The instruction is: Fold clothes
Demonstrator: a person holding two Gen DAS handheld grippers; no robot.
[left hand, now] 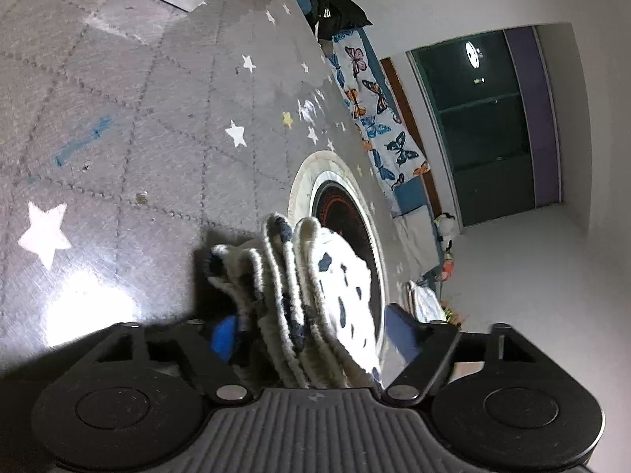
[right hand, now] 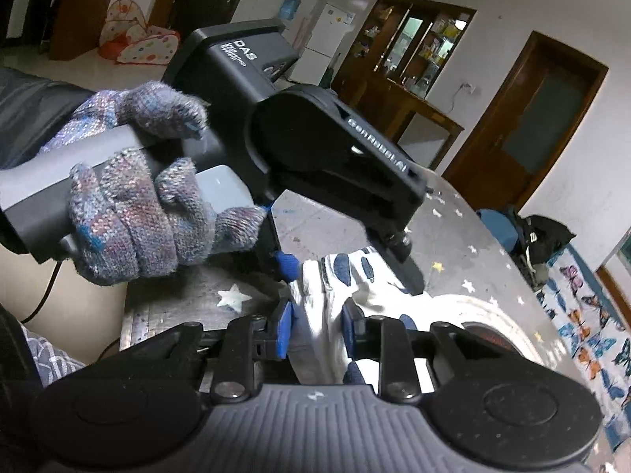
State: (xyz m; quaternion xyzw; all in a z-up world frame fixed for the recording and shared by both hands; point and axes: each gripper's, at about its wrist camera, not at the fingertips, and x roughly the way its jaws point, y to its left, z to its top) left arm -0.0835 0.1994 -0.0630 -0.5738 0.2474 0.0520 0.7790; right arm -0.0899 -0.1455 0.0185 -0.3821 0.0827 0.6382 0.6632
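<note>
Right wrist view: the right hand-held gripper point(right hand: 317, 333) clamps a bunched white, blue-spotted garment point(right hand: 343, 276) above the desk point(right hand: 453, 236). The left hand-held gripper point(left hand: 311, 331) straddles the folds point(left hand: 299, 276); its pads' contact is unclear. Risk: layers slipping out and unfolding, or snagging the inset burner point(left hand: 347, 228).
</note>
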